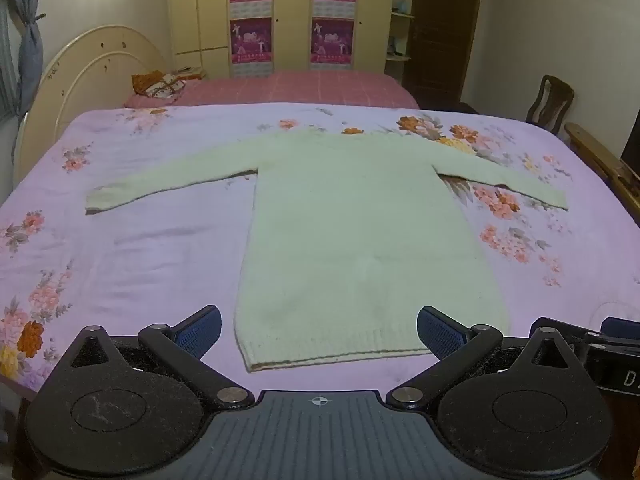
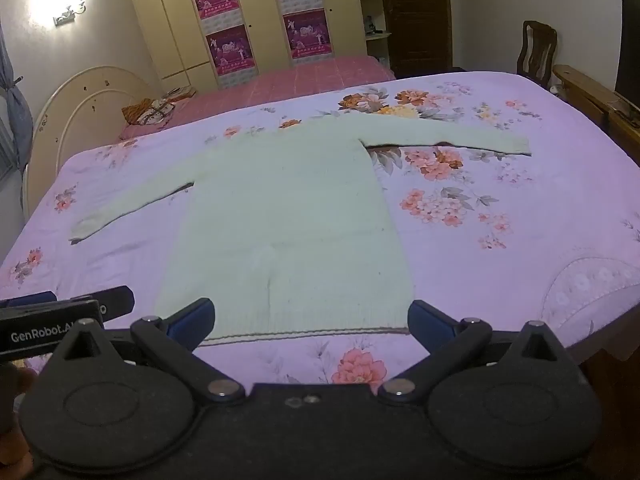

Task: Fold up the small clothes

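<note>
A pale green knitted sweater [image 1: 360,216] lies flat on the bed [image 1: 152,248], which is covered by a lilac sheet printed with orange and pink flowers. Its ribbed hem [image 1: 336,354] runs close to the near edge of the bed, and the neck end points toward the far edge. Both sleeves are spread out sideways: the left sleeve [image 1: 160,180] reaches toward the bed's left edge, the right sleeve [image 1: 516,178] toward its right edge, each lying flat on the sheet.

The left tongs [image 1: 319,332] hang at the near edge of the bed, spread wide, with the blue pads [image 1: 202,330] on either side of the sweater's hem and nothing between them. The right tongs [image 2: 311,324] are likewise released and spread wide, just beside the left ones and facing the same hem. Neither pair is seen touching the sweater.

Beyond the far edge stands a second bed with a pink cover [image 1: 296,86], and behind it a cream wardrobe [image 1: 208,12] bearing magenta posters. A wooden chair [image 1: 550,102] stands off to the right.
</note>
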